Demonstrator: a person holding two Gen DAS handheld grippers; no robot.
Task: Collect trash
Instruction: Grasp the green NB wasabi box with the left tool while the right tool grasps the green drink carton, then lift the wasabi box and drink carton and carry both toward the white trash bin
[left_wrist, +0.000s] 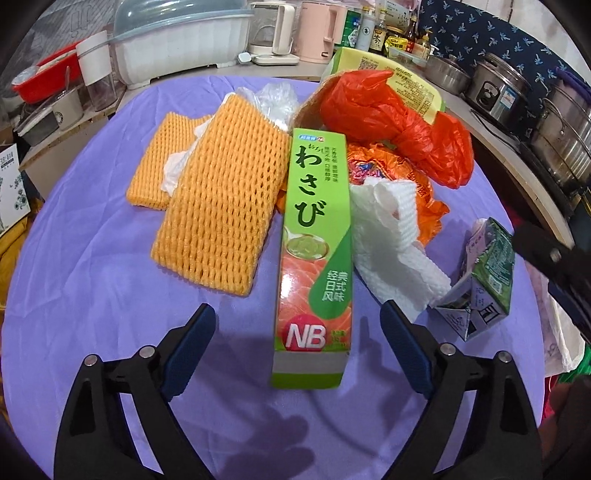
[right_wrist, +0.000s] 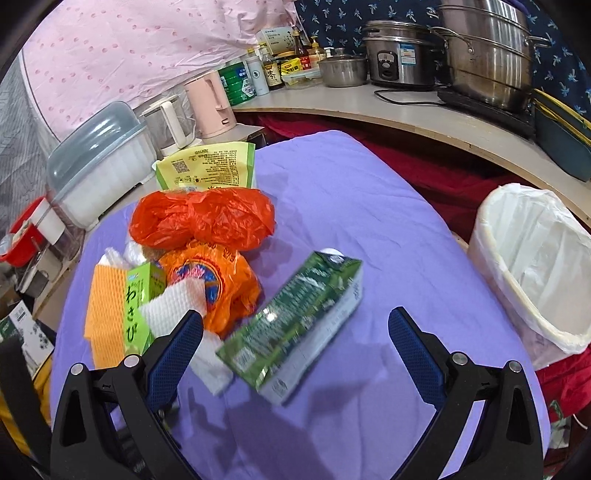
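Table: covered by a purple cloth (right_wrist: 332, 192).
Counter: a curved pale shelf (right_wrist: 369, 107) is set behind, crowded with steel pots (right_wrist: 487, 55), kettles, bottles.
Backdrop: pink dotted fabric (right_wrist: 122, 48) and navy patterned fabric (left_wrist: 498, 29) are hung.

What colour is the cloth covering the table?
Plain lilac purple cloth, seen best from the right wrist view.

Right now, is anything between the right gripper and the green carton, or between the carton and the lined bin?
Nothing visible. The green carton lies on the purple cloth just ahead of the open right gripper. Bare cloth runs from it to the lined bin at the table's edge; the trash pile sits on its other side.
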